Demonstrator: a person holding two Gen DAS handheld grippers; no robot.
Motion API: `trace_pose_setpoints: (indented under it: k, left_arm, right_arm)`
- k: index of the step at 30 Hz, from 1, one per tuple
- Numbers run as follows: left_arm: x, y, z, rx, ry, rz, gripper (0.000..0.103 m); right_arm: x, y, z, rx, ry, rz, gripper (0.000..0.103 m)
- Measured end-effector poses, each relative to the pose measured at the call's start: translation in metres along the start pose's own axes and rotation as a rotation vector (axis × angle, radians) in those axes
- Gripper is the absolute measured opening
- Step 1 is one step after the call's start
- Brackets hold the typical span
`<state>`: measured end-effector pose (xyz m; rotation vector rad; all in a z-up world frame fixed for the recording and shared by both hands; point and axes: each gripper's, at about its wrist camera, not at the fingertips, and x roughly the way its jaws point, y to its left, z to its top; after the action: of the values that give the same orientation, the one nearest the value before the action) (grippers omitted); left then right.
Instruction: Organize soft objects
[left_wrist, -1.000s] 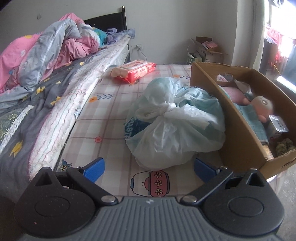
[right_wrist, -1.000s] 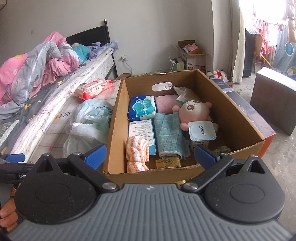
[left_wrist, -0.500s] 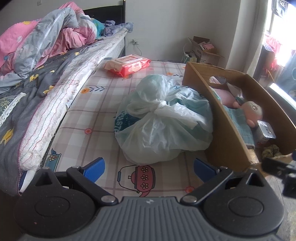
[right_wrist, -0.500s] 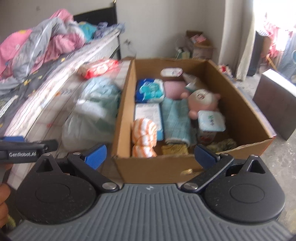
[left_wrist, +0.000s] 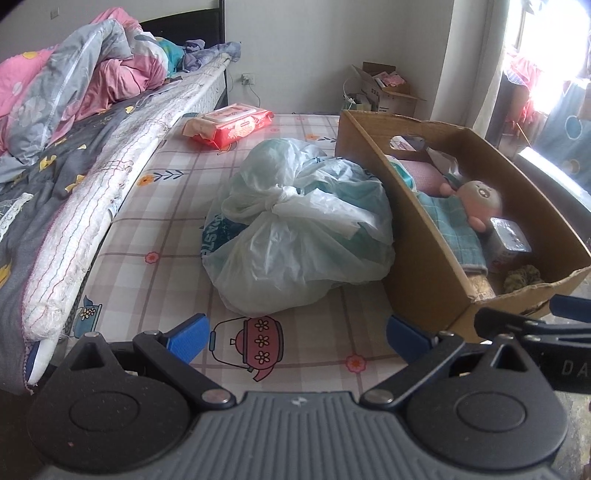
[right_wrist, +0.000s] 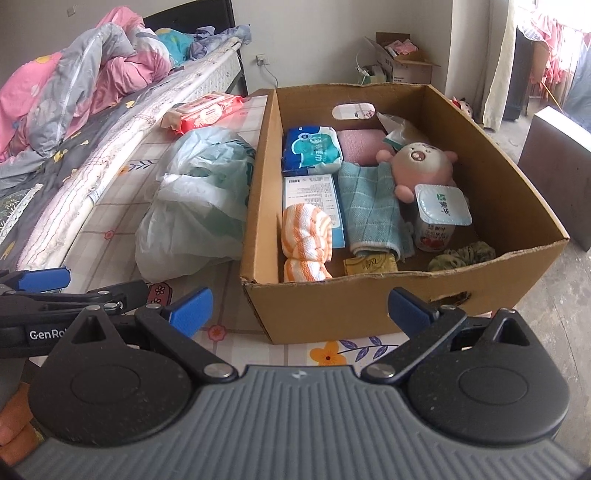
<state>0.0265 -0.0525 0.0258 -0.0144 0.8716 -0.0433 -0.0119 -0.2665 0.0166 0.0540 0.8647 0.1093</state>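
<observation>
- Plastic bag (left_wrist: 295, 236), knotted at the top and stuffed with something pale blue-green, sits on the plaid sheet (left_wrist: 159, 229) at twelve o'clock from the left gripper (left_wrist: 295, 338), whose fingers (left_wrist: 186, 338) are spread wide and hold nothing.
- Bag's right flank touches the outer wall of the cardboard box (right_wrist: 524, 206); its near edge lies just beyond the left fingertips.
- Handling, as I judge it: thin, crinkled, slippery film over a soft load that should give under pressure. Pinching the smooth belly would likely let the film slide or tear. The twisted knot (left_wrist: 284, 197) on top looks the firmest hold, since the film is bunched thick there.
- Weight cannot be read; the bag slumps and spreads at its base, so it may sag and swing when lifted by the knot.
- Right gripper (right_wrist: 299, 312) is likewise splayed and empty, hovering before the near wall of the box, with the left gripper at its nine o'clock.
- Inside the box, from near to far: striped orange cloth roll (right_wrist: 304, 240), teal checked towel (right_wrist: 373, 206), yogurt cup (right_wrist: 437, 216), green scrunchie (right_wrist: 465, 256), pink plush pig (right_wrist: 421, 168), blue tissue pack (right_wrist: 312, 149).
- Box floor is crowded; the bag is bulky, so it would have to rest on top of these.
- Further out at eleven o'clock, a red wipes pack (left_wrist: 229, 123) lies on the sheet, well apart from the bag.
</observation>
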Motion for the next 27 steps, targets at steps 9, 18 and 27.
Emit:
trace_pose_setpoints:
  k: [9, 18, 27]
  left_arm:
    - [0.0016, -0.0053, -0.0001, 0.015, 0.006, 0.003, 0.102]
    - [0.0028, -0.0071, -0.0001, 0.018, 0.011, 0.005, 0.101]
    - [0.0031, -0.0076, -0.0002, 0.018, 0.012, 0.005, 0.100]
  right_arm:
    - [0.0027, -0.0068, -0.0010, 0.003, 0.008, -0.012, 0.102]
    - [0.0041, -0.0087, -0.0014, 0.007, 0.012, -0.016, 0.102]
    - [0.0053, -0.0094, -0.0016, 0.009, 0.015, -0.016, 0.102]
